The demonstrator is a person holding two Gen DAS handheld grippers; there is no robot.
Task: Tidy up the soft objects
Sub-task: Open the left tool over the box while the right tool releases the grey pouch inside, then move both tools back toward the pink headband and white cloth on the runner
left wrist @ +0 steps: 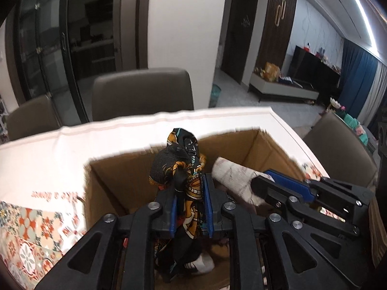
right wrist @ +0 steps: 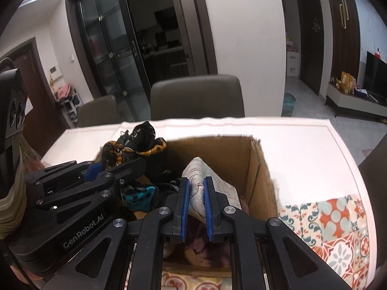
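Note:
An open cardboard box (left wrist: 256,145) (right wrist: 262,166) stands on the table. Over its left half my left gripper (left wrist: 191,181) (right wrist: 113,166) is shut on a black and orange patterned cloth (left wrist: 179,164) (right wrist: 128,146) that bunches above the blue pads and hangs down into the box. Over the right half my right gripper (right wrist: 196,181) (left wrist: 271,175) is shut on a whitish cloth with faint red lines (right wrist: 200,171) (left wrist: 232,172). More dark, teal and pinkish fabric (right wrist: 137,193) lies inside the box below both grippers.
The table carries a white cover with a tile-pattern border (left wrist: 31,220) (right wrist: 338,220). Grey-brown chairs (left wrist: 142,91) (right wrist: 196,96) stand behind the far edge, another chair (left wrist: 338,140) at the right end. A sleeve (right wrist: 12,193) shows at the left.

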